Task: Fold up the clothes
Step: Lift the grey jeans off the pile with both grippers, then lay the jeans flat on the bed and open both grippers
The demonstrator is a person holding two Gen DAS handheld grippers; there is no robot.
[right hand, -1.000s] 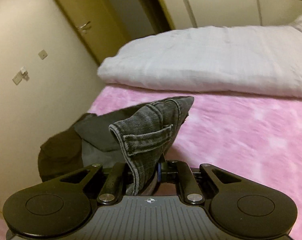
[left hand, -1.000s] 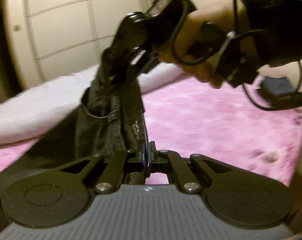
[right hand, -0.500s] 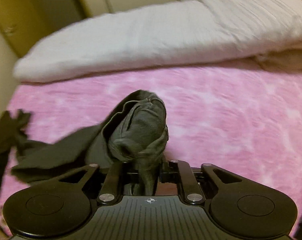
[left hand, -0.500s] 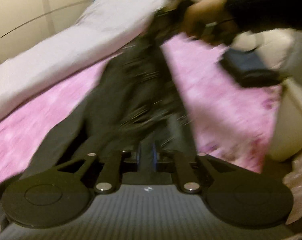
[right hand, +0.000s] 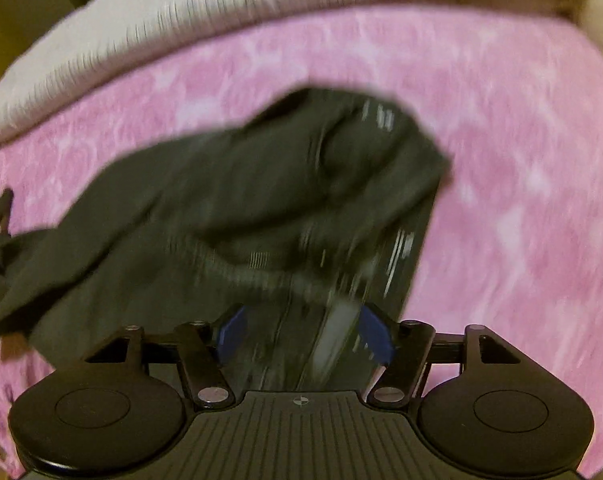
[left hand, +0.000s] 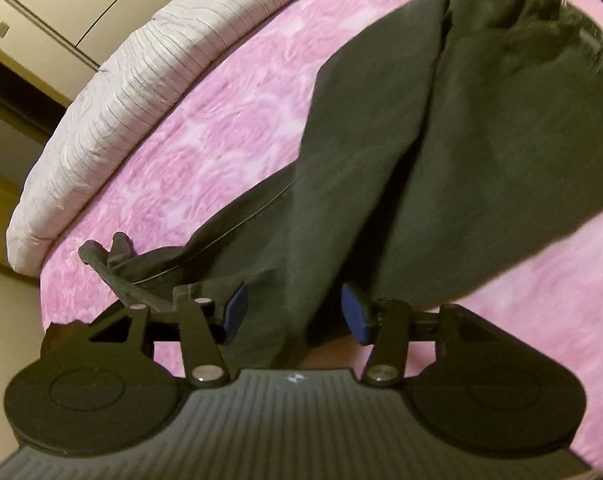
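Bedding fills both views: a pink blanket (left hand: 229,128) covers the mattress, with a pale rolled quilt (left hand: 133,80) along its far edge. On the blanket lie the dark trousers (left hand: 441,152), spread lengthwise, legs running away toward a crumpled end near the quilt's corner and the thicker waistband part (right hand: 341,152) bunched under the right-hand view, which is blurred.

The left gripper (left hand: 297,312) stands spread, its blue pads (left hand: 237,308) clear on either side of a fold of the cloth; nothing is pinched. The right gripper (right hand: 301,336) is likewise wide apart, with the waistband cloth lying between the pads but not pressed by them. Both sets of jaws have just been opening, with cloth still between them.

This looks like the laying-out step: the trousers have been set down on the blanket and let go, not yet folded. The legs lie unevenly, one partly over the other, with wrinkles near the waist. The next move probably calls for fresh grips on the waistband or hems to smooth the cloth flat, then bring one half over the other.
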